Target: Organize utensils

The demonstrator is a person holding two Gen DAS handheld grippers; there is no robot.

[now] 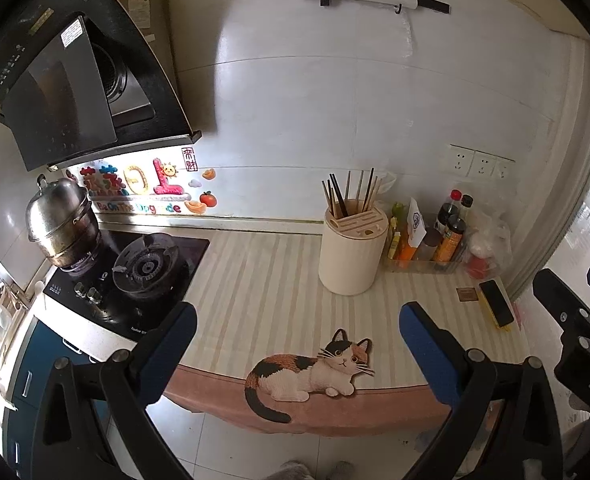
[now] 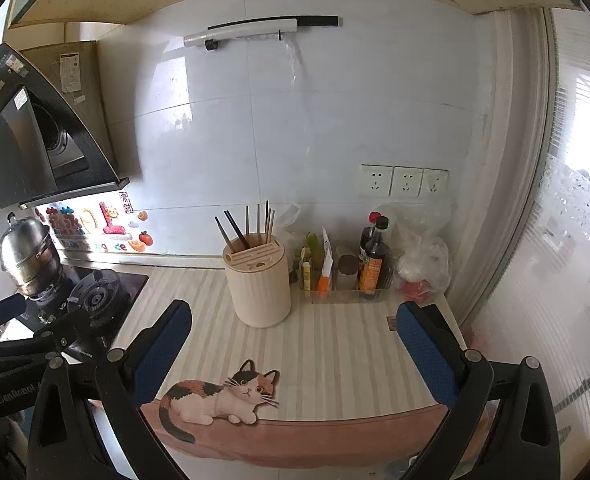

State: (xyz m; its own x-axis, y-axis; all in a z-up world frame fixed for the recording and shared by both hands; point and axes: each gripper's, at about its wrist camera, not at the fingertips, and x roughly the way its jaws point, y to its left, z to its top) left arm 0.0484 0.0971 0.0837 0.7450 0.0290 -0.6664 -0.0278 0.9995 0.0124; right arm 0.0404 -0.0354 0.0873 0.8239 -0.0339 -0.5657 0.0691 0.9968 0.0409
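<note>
A cream round utensil holder (image 1: 351,252) (image 2: 258,285) stands upright on the striped counter mat, with several chopsticks (image 1: 349,194) (image 2: 251,222) sticking up from its back slot. My left gripper (image 1: 297,340) hangs open over the counter's front edge, nothing between its blue pads. My right gripper (image 2: 293,340) is also open and empty, at about the same distance in front of the holder. Each gripper shows at the edge of the other's view: the right gripper (image 1: 575,300), the left gripper (image 2: 19,320).
A gas stove (image 1: 135,276) with a steel pot (image 1: 61,220) sits left, under a range hood (image 1: 75,80). A clear tray of sauce bottles (image 2: 369,268) and a plastic bag (image 2: 423,264) stand right of the holder. A phone (image 1: 495,302) lies near the right edge. A cat picture (image 2: 219,396) marks the mat's front.
</note>
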